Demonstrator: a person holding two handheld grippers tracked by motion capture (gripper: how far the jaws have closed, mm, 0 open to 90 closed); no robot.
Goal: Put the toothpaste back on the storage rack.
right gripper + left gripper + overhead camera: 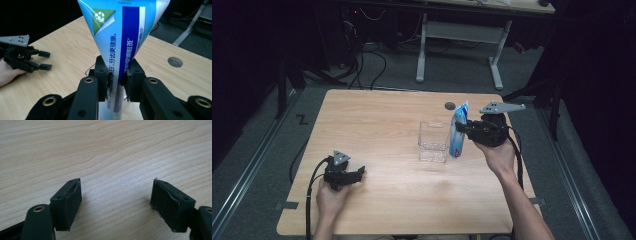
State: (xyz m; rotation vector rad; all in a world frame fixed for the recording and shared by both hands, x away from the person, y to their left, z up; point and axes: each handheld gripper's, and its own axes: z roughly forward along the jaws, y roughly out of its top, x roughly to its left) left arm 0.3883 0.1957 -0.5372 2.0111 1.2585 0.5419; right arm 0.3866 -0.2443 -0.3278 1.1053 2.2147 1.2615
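Right tongs (463, 128) pinch our blue toothpaste tube (458, 131) beside the clear box (433, 142), near the table's (382, 125) right edge | left tongs (360, 174) spread, near its front-left corner

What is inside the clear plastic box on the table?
Nothing visible: through the walls of the clear box only the wooden table shows. The blue tube, clamped in the right gripper, stands upright beside it, hiding the box's right edge.
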